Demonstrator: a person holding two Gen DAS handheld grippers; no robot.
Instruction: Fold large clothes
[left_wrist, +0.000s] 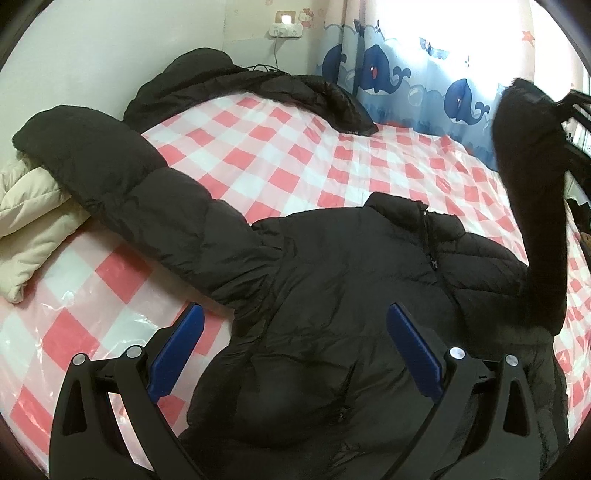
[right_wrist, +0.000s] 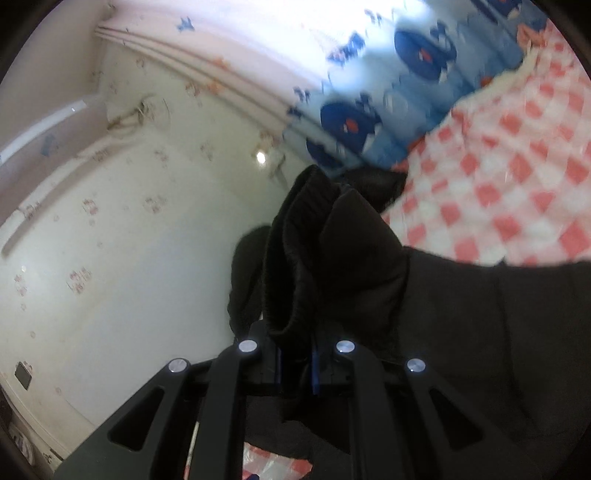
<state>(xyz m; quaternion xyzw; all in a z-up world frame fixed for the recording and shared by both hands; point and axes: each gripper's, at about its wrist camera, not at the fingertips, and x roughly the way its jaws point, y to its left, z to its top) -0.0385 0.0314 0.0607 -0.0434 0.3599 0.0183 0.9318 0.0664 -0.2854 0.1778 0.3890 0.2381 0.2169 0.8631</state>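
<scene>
We count two black puffer jackets: one spread in front of us (left_wrist: 332, 280) and one lying along the far edge of the bed (left_wrist: 258, 88). We see one cream padded garment (left_wrist: 33, 221), one checked bed cover (left_wrist: 295, 155) and one whale-print curtain (left_wrist: 406, 74).

two black linkage tools (left_wrist: 295, 325) (right_wrist: 295, 363) (silver pivot screws), blue finger pads (left_wrist: 415, 350)

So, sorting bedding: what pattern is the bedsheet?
Pink-and-white checks on the bedsheet; clearest in the left wrist view.
</scene>
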